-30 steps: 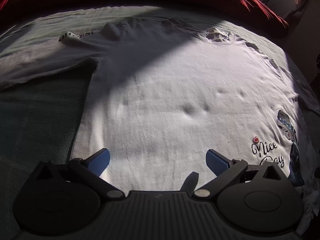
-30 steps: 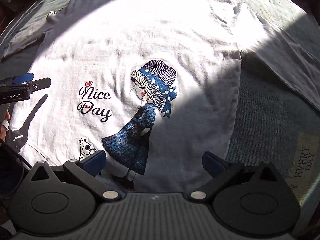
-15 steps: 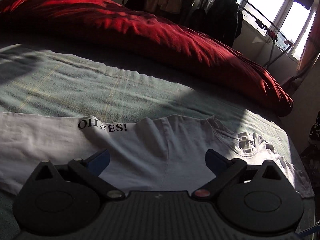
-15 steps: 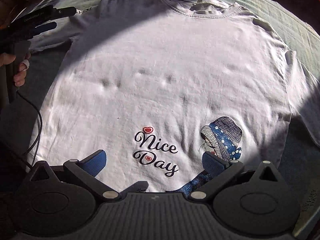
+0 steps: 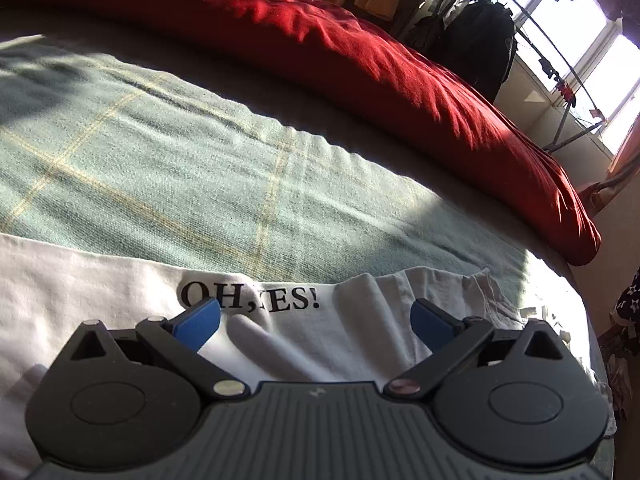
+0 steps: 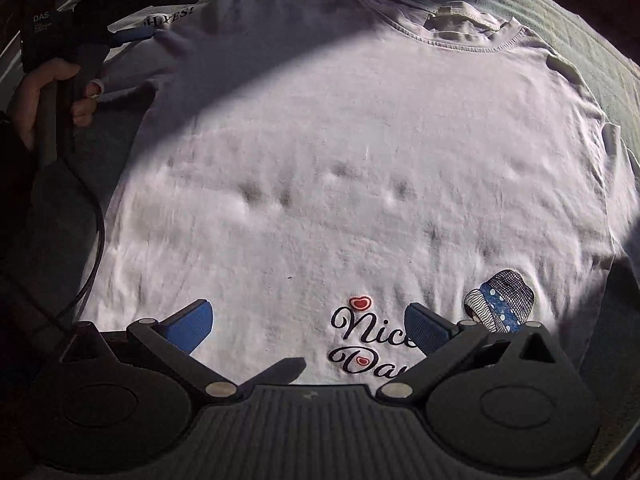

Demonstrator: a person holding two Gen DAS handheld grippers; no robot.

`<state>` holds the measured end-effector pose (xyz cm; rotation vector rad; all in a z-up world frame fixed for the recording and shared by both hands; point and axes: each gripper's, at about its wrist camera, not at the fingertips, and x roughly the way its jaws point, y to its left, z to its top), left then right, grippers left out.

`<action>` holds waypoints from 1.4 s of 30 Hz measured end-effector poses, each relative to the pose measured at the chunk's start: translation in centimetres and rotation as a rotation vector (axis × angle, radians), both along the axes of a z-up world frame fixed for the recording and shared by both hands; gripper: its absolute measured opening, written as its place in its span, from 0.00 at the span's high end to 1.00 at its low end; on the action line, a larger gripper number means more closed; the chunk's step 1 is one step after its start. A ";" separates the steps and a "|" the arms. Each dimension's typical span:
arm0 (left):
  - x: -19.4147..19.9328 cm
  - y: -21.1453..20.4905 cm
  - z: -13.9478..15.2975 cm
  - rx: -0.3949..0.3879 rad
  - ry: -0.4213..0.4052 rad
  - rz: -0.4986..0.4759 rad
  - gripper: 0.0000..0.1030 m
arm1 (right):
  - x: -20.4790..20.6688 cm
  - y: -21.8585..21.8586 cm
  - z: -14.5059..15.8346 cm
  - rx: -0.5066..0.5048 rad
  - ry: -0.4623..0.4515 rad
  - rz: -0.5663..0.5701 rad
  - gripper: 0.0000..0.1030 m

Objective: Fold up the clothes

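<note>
Bed (image 5: 168,152) under a pale green checked cover carries everything, a rumpled red duvet (image 5: 360,52) along its far side. White cotton T-shirt (image 6: 340,160) printed "Nice Day" lies flat, front up, across the cover. My right gripper (image 6: 306,326) hovers over its lower front, fingers spread wide, empty. My left gripper (image 5: 316,320) sits at the "OH, YES!" sleeve (image 5: 256,304), fingers likewise apart, holding nothing.

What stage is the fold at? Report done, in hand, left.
Done: the white T-shirt lies spread flat, print side up, on the green blanket. In hand: nothing; the left gripper is open at the "OH, YES!" sleeve, and the right gripper is open over the hem. Left: every fold.
</note>
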<state>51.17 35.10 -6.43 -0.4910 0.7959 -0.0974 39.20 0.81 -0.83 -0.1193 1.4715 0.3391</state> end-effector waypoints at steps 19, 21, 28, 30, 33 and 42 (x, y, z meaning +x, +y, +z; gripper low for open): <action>-10.0 11.5 0.9 0.058 0.028 0.411 0.03 | 1.9 5.6 -0.5 0.016 0.014 0.154 0.00; -10.5 12.6 0.1 0.065 0.063 0.457 0.03 | 2.0 6.1 -0.5 0.017 0.017 0.168 0.00; -11.5 14.9 1.6 0.074 0.027 0.529 0.05 | 2.6 7.3 -0.6 0.019 0.028 0.203 0.00; -11.3 15.8 1.7 0.084 0.023 0.537 0.05 | 2.8 7.5 -0.6 0.022 0.029 0.208 0.00; -10.6 17.4 0.4 0.100 0.068 0.556 0.05 | 2.9 7.9 -0.7 0.025 0.031 0.228 0.00; -12.5 18.3 2.9 0.034 0.076 0.552 0.09 | 3.4 7.8 -0.8 0.045 0.042 0.224 0.00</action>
